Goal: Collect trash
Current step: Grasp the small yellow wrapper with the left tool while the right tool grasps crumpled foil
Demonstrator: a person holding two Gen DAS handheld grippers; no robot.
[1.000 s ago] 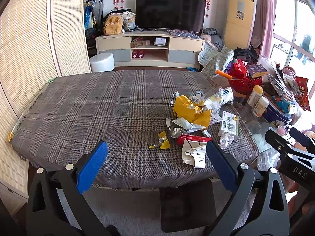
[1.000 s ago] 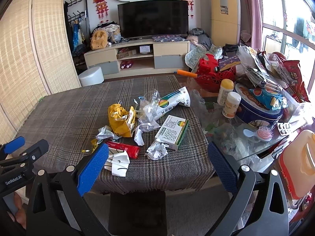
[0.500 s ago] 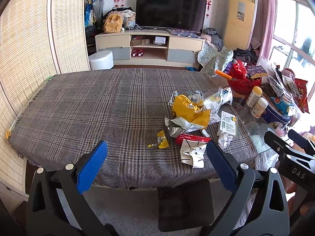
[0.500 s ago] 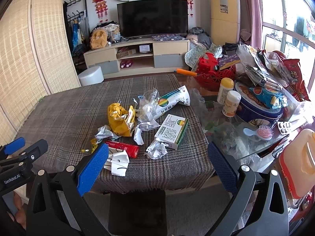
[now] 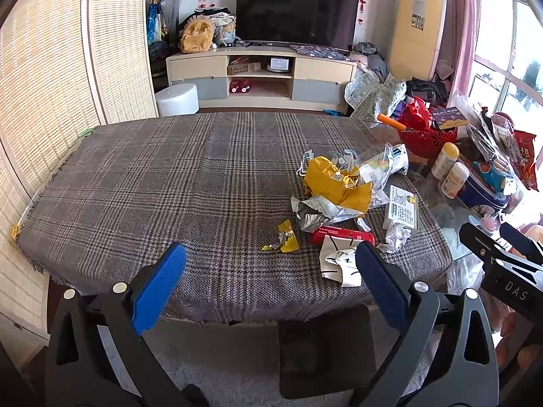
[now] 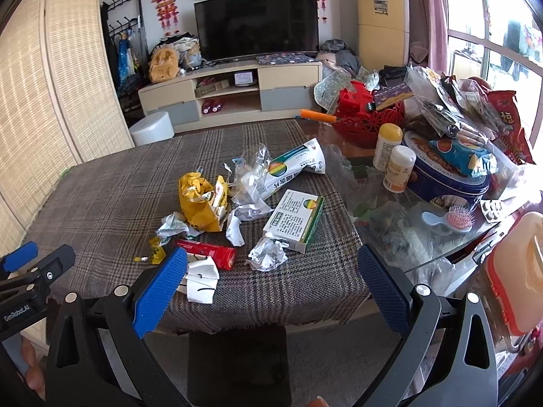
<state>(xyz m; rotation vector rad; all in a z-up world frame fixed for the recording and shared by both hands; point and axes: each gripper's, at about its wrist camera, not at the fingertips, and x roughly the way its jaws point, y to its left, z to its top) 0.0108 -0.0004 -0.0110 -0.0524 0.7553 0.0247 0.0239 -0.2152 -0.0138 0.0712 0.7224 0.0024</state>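
Observation:
A pile of trash lies on the plaid tablecloth (image 5: 152, 186): a crumpled yellow bag (image 5: 334, 183) (image 6: 200, 201), a red tube (image 5: 342, 235) (image 6: 207, 251), a green and white box (image 6: 293, 218), a white printed wrapper (image 6: 292, 166), crumpled foil (image 6: 268, 254), white paper scraps (image 6: 202, 279) and a small yellow wrapper (image 5: 285, 240). My left gripper (image 5: 271, 291) is open and empty, before the table's near edge, left of the pile. My right gripper (image 6: 271, 291) is open and empty, just short of the pile.
Right of the cloth, a glass tabletop holds two yellow-capped bottles (image 6: 393, 159), a blue tin (image 6: 448, 179), a red basket (image 6: 366, 118), snack bags and a pink hairbrush (image 6: 454, 218). A dark stool (image 6: 239, 366) stands below the table edge. A TV cabinet (image 5: 261, 74) stands behind.
Both grippers stay open. The views shift only slightly; the trash has not moved.

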